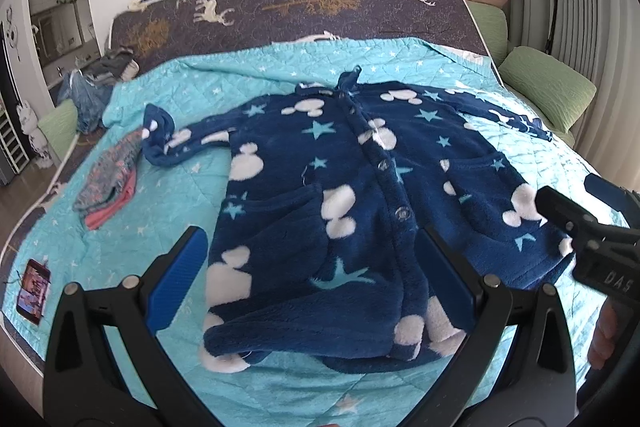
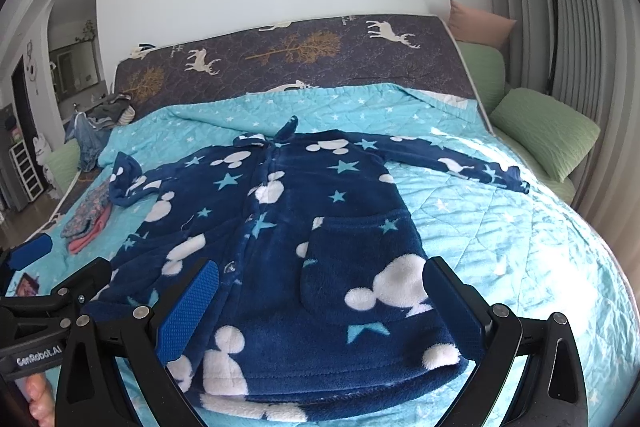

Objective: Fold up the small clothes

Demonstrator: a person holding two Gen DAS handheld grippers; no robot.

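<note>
Left gripper [image 1: 316, 267]: fingers [image 1: 178, 277] spread wide, holding nothing, poised over the near hem of the robe [image 1: 360, 195]. Right gripper [image 2: 320, 307]: fingers [image 2: 188, 311] likewise spread wide, empty, above the hem on the robe's pocket side. Whether any fingertip touches the fleece cannot be told.

Robe: dark blue fleece with white mouse-head shapes and pale stars, lying front up and buttoned on a turquoise quilt [image 1: 280, 75] on the bed, sleeves out to both sides (the left-hand cuff is bunched up).

Left wrist view only: the right gripper's black body coming in from the right edge, and a phone [image 1: 34, 287] near the quilt's edge shown plainly. Right wrist view only: the far sleeve [image 2: 460, 163] stretched out full length, and part of a hand [image 2: 38, 403] at the lower left.

Both views: a small folded pile of patterned and pink cloth [image 1: 110, 183] lying left of the robe, apart from it.
</note>
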